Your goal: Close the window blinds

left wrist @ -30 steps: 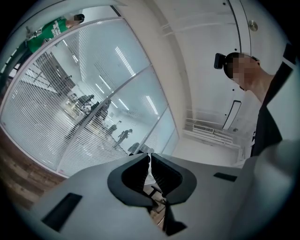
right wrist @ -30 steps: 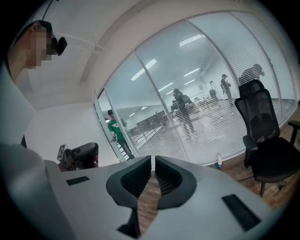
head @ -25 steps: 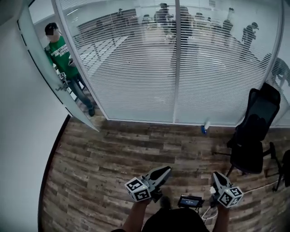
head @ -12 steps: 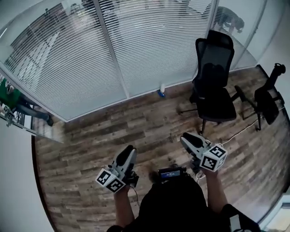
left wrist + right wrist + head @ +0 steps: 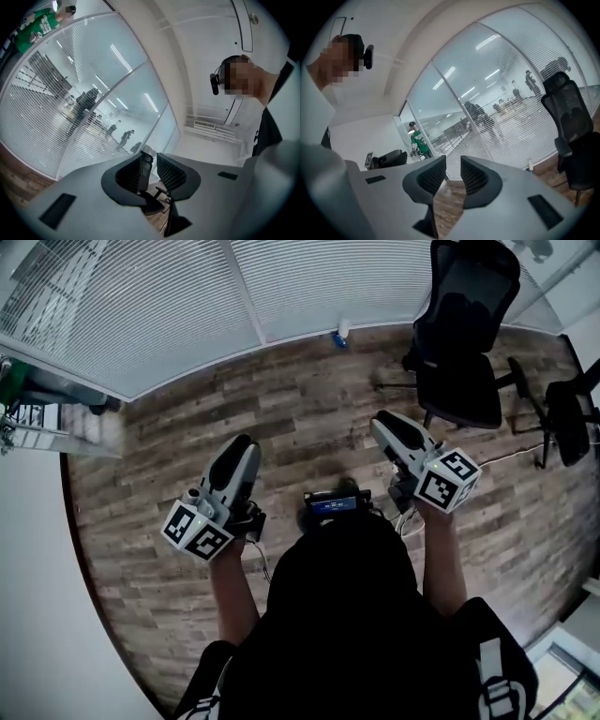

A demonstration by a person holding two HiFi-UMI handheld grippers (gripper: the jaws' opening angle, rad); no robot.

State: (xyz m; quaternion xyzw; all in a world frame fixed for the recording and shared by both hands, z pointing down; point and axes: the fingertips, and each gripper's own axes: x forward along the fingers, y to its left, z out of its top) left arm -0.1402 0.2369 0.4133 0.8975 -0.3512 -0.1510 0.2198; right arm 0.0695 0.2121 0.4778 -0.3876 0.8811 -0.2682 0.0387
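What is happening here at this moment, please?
A person stands on the wooden floor, some way from the window blinds, with tongs in each hand. The left tongs and the right tongs are both open and hold nothing. Nothing touches the blinds yet; an office chair stands near them.

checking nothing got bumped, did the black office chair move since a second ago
No. The black office chair stands right of the bottle at the foot of the blinds, as before; only the head view tilted down.
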